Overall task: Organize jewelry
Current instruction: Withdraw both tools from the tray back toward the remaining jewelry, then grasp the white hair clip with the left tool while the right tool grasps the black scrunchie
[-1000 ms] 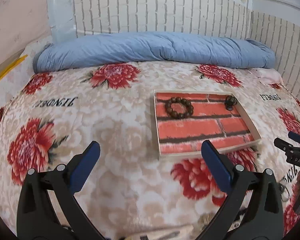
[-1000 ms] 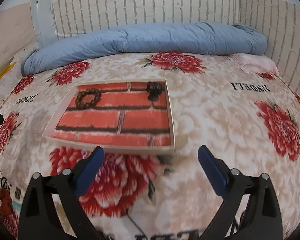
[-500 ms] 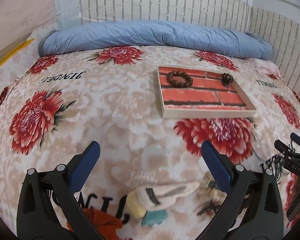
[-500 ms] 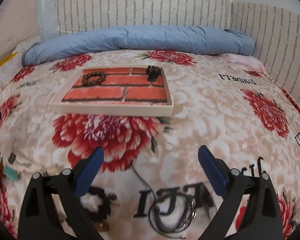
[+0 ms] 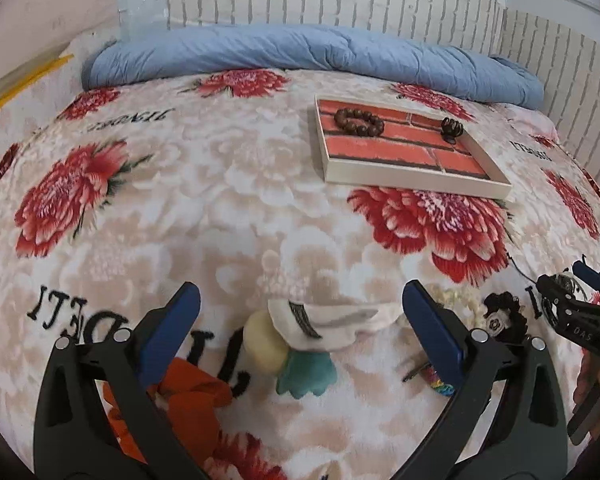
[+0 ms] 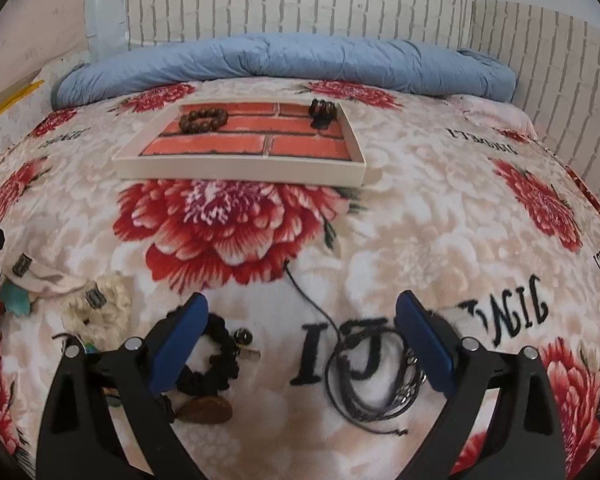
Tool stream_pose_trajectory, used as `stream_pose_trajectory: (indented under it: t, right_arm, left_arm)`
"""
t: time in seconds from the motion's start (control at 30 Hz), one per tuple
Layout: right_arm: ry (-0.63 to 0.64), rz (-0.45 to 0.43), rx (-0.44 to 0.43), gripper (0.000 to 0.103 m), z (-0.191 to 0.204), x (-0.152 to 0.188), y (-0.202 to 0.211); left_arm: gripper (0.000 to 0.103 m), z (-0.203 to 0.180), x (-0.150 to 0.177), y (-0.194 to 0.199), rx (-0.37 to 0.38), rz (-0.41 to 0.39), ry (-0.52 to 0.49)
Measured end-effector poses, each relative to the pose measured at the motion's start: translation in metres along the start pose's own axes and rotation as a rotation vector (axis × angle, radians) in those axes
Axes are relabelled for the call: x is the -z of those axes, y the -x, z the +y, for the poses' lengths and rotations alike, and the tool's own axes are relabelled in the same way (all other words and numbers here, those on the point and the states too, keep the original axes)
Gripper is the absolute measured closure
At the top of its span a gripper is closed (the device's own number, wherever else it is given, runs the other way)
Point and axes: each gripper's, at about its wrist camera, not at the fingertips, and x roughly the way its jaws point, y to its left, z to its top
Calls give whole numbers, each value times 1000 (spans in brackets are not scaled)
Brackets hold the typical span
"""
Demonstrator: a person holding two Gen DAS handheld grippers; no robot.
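A shallow tray with a brick-pattern floor lies on the bed; it also shows in the right wrist view. It holds a brown bead bracelet and a dark hair claw. My left gripper is open above a white, yellow and teal soft item. My right gripper is open above a black cord necklace. A black scrunchie and a brown oval piece lie by its left finger.
A blue rolled duvet lies along the brick-pattern headboard wall. An orange cloth item lies at my left finger. A fluffy cream piece lies left of the scrunchie. The right gripper shows at the left view's right edge.
Both grippers have pulled back from the tray toward the near edge of the bed. The loose jewelry and soft items have come into view under them. Both stay open.
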Motion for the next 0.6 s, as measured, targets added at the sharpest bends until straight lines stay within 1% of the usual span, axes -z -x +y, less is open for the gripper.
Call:
stream_pose_trajectory:
  t: [0.13,0.27,0.37,0.43,0.53,0.6]
  right_arm:
    - [-5,6,-9,10,2,8,-3]
    - [-10,9,-15,10,2,12,-5]
    - [-8,3,-17,11,3,13,-5]
    - [5,-3,-21,11,5,14,-5]
    - [31,-7,-23,14,10,15,-4]
    - [39,8,-33,21,13,15,-7]
  left_arm:
    - [5,3,6,-7,0,20,5]
    - [5,6,13,-12,4,22,13]
    - [6,4,17,-14,-12,16,-5]
    - [7,3,18,-16,-9,16,-18]
    - [14,1,19,-20,4,30,-23]
    - [18,0,18,-22,21,37,-19]
